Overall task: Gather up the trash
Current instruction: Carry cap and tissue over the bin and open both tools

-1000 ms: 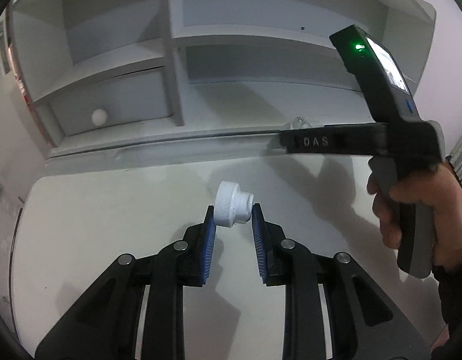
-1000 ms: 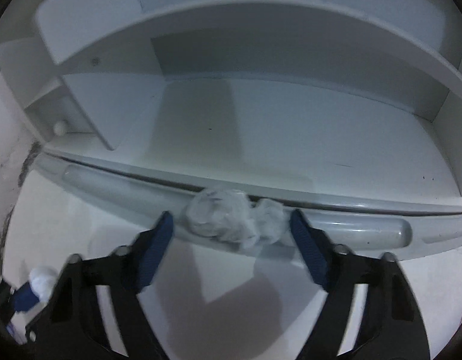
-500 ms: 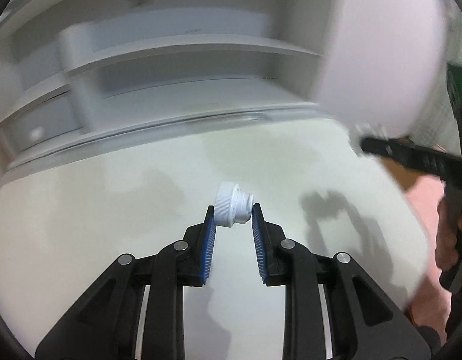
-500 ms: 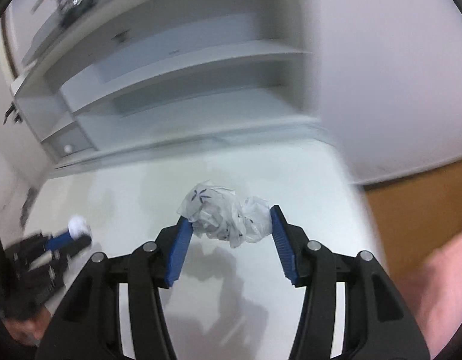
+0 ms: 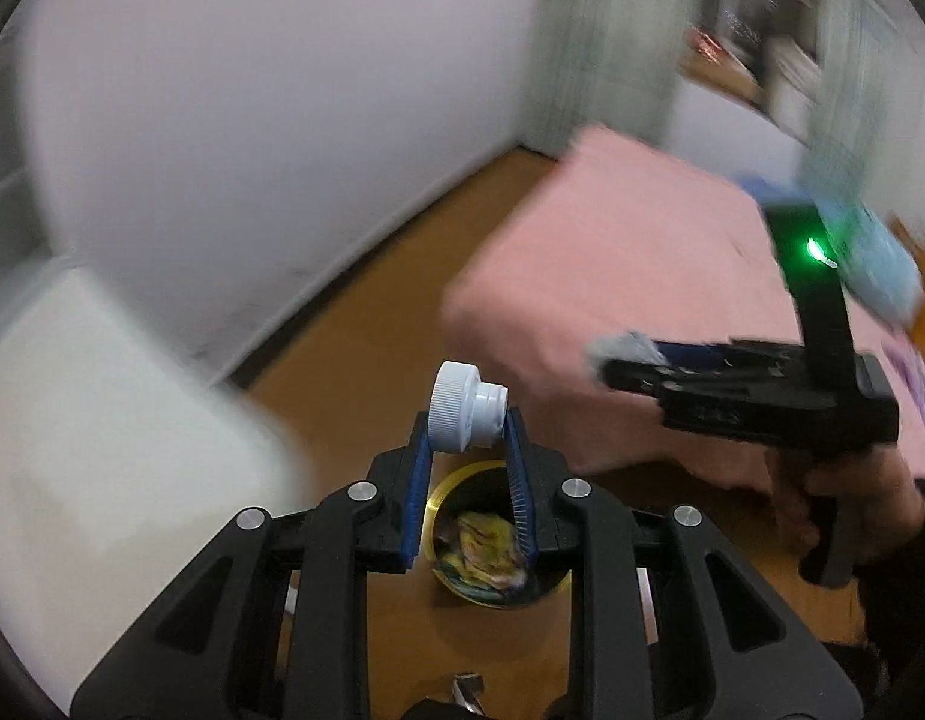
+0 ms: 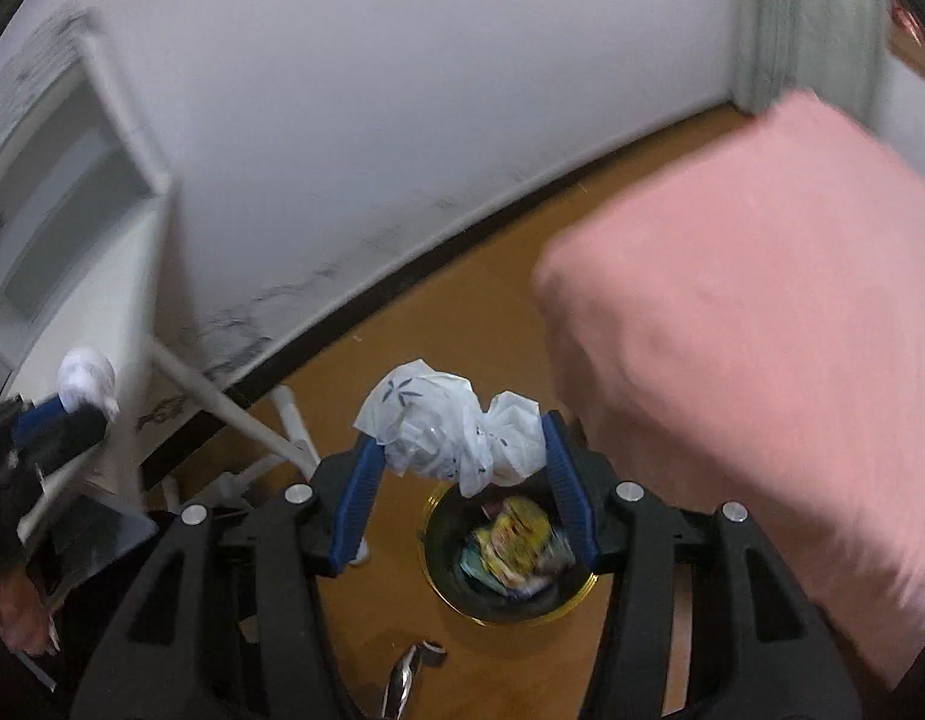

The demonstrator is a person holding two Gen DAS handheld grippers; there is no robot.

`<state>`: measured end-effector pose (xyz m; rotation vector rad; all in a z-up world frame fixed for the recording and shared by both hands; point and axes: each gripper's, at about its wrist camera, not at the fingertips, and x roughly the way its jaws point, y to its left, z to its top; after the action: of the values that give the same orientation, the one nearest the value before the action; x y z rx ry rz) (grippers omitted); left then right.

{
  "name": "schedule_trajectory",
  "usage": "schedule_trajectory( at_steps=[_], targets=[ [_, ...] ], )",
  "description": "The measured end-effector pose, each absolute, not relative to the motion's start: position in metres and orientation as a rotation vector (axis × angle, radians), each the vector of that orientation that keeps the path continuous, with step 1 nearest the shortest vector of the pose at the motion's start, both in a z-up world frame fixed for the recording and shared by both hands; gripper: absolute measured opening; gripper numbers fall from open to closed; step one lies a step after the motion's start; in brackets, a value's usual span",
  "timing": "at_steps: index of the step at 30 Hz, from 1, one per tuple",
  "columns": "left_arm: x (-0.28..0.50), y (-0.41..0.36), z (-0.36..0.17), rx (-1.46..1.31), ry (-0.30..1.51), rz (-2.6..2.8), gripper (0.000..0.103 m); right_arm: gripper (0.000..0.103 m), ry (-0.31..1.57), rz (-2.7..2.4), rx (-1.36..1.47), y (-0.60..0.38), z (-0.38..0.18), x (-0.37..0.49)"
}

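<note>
My left gripper [image 5: 467, 427] is shut on a white bottle cap [image 5: 462, 414] and holds it in the air above a round gold-rimmed trash bin [image 5: 444, 489] on the floor. My right gripper [image 6: 459, 447] is shut on a crumpled white plastic bag [image 6: 450, 429] with small blue prints, held above the same bin [image 6: 456, 600], which holds colourful wrappers [image 6: 516, 540]. The right gripper also shows in the left wrist view [image 5: 633, 354], off to the right. The left gripper with the cap shows at the left edge of the right wrist view [image 6: 84, 378].
A pink bed [image 6: 762, 312] stands right of the bin. The white desk [image 5: 90, 420] with its shelf unit [image 6: 60, 192] is on the left, with white legs [image 6: 222, 402] on the wooden floor [image 5: 354, 336]. A white wall [image 6: 402, 90] runs behind.
Both grippers have swung right, away from the desk, and now hang over the trash bin on the floor. Each keeps its grip: the cap on the left, the plastic bag on the right.
</note>
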<state>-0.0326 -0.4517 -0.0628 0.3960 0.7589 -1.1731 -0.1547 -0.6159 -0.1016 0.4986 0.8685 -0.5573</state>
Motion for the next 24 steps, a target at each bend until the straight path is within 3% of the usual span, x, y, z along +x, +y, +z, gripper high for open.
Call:
schedule_trajectory(
  at_steps=[13, 24],
  targets=[
    [-0.021, -0.542, -0.267, 0.588, 1.039, -1.141, 0.023, 0.053, 1.138, -0.557, 0.714, -0.647, -0.285, -0.169],
    [-0.017, -0.543, -0.3, 0.6, 1.092, -1.129, 0.023, 0.053, 1.188, -0.537, 0.753, -0.648, -0.31, -0.169]
  ],
)
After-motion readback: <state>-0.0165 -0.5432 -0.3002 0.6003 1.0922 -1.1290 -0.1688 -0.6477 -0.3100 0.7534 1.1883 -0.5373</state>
